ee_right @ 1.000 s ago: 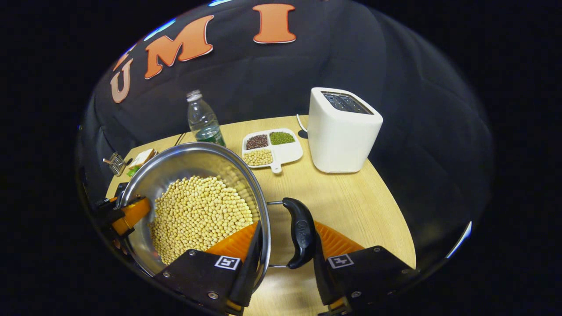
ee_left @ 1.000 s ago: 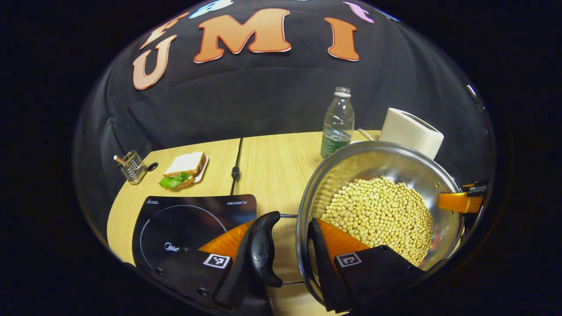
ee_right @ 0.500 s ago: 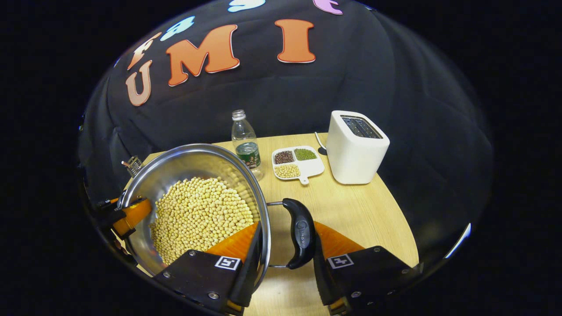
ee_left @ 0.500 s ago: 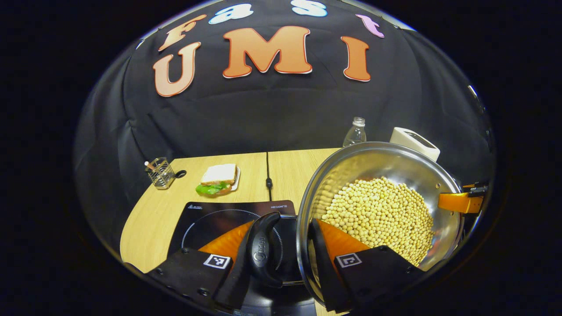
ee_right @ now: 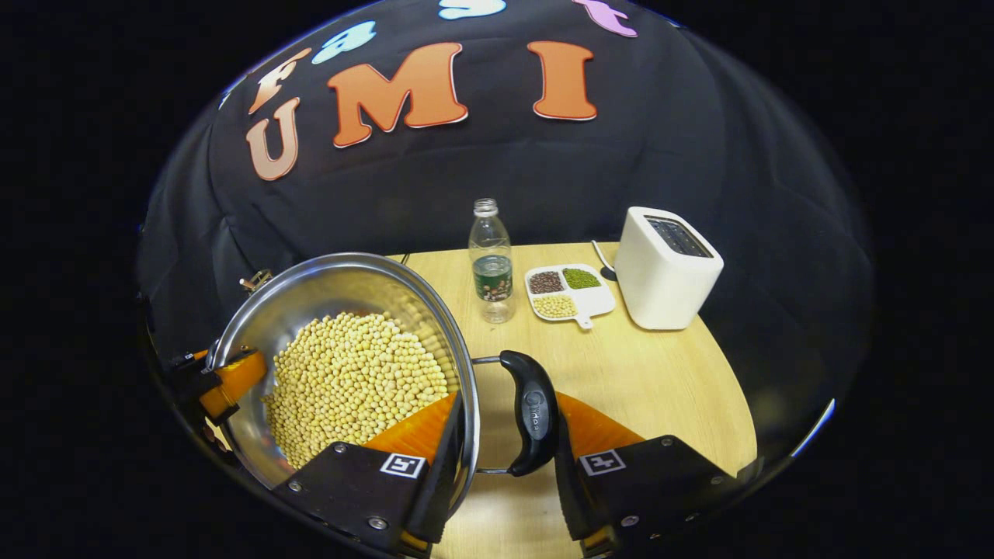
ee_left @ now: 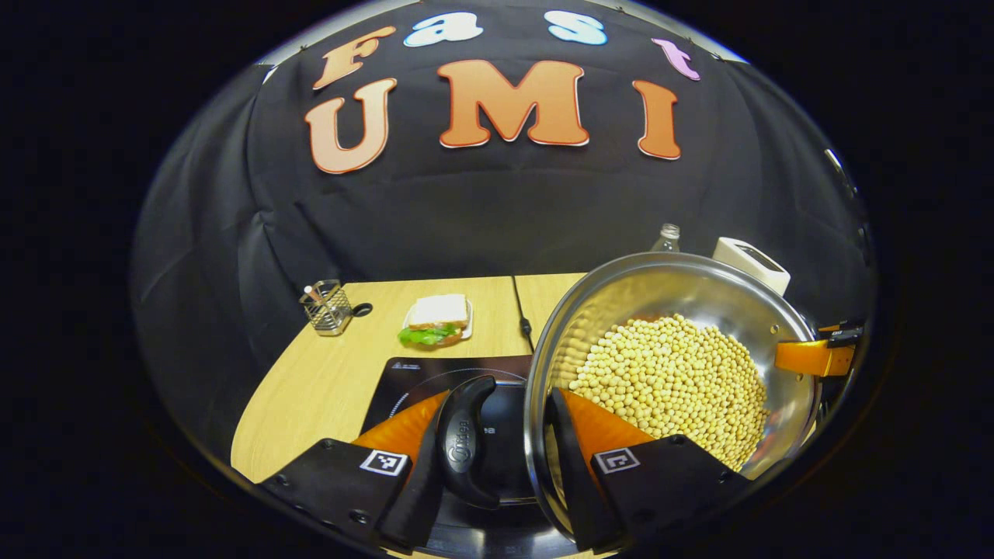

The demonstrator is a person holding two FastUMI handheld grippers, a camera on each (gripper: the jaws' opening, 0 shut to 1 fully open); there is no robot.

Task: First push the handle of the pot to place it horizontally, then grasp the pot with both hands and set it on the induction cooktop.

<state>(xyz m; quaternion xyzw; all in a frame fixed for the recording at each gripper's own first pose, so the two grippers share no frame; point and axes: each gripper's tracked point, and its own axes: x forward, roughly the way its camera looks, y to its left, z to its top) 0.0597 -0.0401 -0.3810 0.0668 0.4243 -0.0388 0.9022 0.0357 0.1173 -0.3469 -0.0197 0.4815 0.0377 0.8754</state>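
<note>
A steel pot (ee_left: 683, 279) full of pale soybeans (ee_left: 672, 380) hangs between my two grippers, above the table. My left gripper (ee_left: 501, 415) is shut on the pot's left side, one finger outside the black handle (ee_left: 466, 454) and the other inside the rim. My right gripper (ee_right: 505, 423) is shut on the opposite side, clamping the other black handle (ee_right: 532, 411) against the rim. Each gripper also shows across the pot from the other, the right gripper (ee_left: 811, 357) and the left gripper (ee_right: 225, 380). The black induction cooktop (ee_left: 419, 376) lies under the pot's left side.
At the back left stand a sandwich on a plate (ee_left: 436, 320) and a wire holder (ee_left: 326, 308). A cable (ee_left: 522, 310) runs to the cooktop. A water bottle (ee_right: 491, 260), a divided dish of beans (ee_right: 567, 289) and a white toaster (ee_right: 668, 268) stand to the right.
Both grippers have carried the pot leftward, so it now hangs over the cooktop. The toaster, bottle and bean dish have fallen farther to the right. Both grips are unchanged.
</note>
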